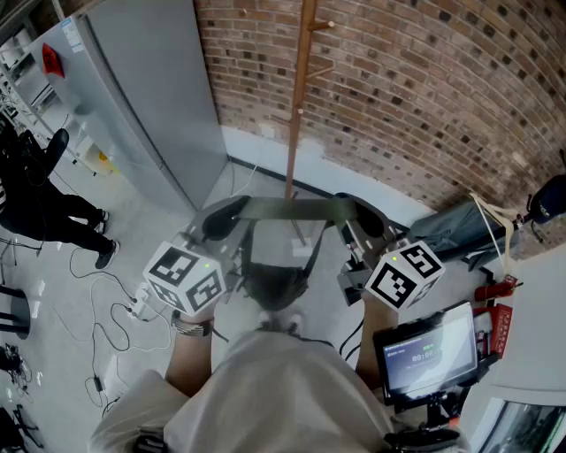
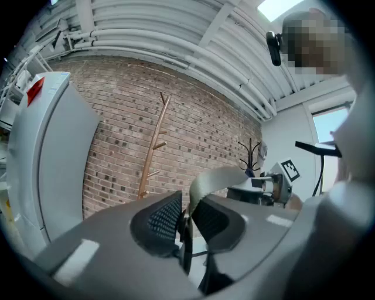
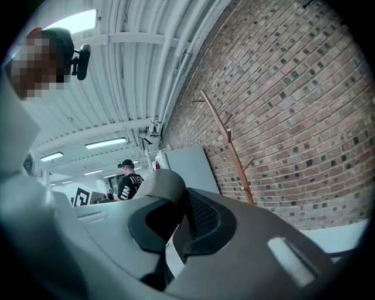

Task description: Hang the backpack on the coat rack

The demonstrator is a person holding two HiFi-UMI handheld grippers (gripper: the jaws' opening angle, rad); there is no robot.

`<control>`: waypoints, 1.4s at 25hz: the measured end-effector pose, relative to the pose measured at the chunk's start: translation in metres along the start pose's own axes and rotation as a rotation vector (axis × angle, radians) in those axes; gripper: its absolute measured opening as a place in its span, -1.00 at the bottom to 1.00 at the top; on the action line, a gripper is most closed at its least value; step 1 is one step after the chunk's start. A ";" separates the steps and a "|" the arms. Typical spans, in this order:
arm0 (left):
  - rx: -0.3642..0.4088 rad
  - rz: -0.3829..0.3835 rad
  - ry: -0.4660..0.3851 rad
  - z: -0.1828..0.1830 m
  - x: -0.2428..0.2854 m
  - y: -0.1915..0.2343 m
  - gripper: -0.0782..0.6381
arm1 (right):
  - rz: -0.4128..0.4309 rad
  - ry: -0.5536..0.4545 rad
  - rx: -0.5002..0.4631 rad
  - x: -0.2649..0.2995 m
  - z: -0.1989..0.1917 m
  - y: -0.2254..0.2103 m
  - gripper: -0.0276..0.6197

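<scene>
A brick wall (image 1: 424,80) runs behind, a tall grey cabinet (image 1: 141,97) at its left end — a red patch (image 1: 51,58) near the top. A person in black (image 1: 40,208) stands left; white cables (image 1: 110,310) trail over the floor (image 1: 133,230); a lit screen (image 1: 429,349) sits lower right

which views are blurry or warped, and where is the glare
Head view: the strap and backpack are smeared soft, the coat rack crisper. Left gripper view: fisheye bows the brick wall, corners go black, a ceiling light blows out. Right gripper view: same bowing and dark corners, glare from the light panel.
</scene>
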State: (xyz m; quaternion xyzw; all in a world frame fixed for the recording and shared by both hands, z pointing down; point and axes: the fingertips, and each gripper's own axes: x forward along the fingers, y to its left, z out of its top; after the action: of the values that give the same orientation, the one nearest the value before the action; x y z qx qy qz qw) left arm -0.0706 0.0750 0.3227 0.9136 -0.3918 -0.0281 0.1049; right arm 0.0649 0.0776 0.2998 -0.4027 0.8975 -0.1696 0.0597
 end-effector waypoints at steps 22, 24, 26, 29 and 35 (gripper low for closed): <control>-0.007 -0.089 -0.019 0.003 0.003 0.009 -0.65 | -0.117 -0.080 0.028 0.003 0.000 0.003 -0.89; -0.010 -0.096 -0.010 -0.001 0.005 0.013 -0.65 | -0.137 -0.082 0.037 0.005 -0.004 0.000 -0.89; -0.012 -0.107 0.000 -0.006 0.007 0.015 -0.65 | -0.164 -0.093 0.065 0.005 -0.008 -0.007 -0.89; -0.022 -0.115 0.012 -0.010 0.010 0.022 -0.65 | -0.199 -0.121 0.108 0.010 -0.011 -0.014 -0.89; -0.050 -0.103 0.002 -0.011 0.018 0.041 -0.68 | -0.192 -0.104 0.091 0.026 -0.014 -0.017 -0.89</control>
State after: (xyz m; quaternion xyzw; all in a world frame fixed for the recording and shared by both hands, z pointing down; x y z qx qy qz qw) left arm -0.0858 0.0368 0.3431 0.9298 -0.3432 -0.0423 0.1263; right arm 0.0558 0.0512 0.3197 -0.4918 0.8420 -0.1939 0.1078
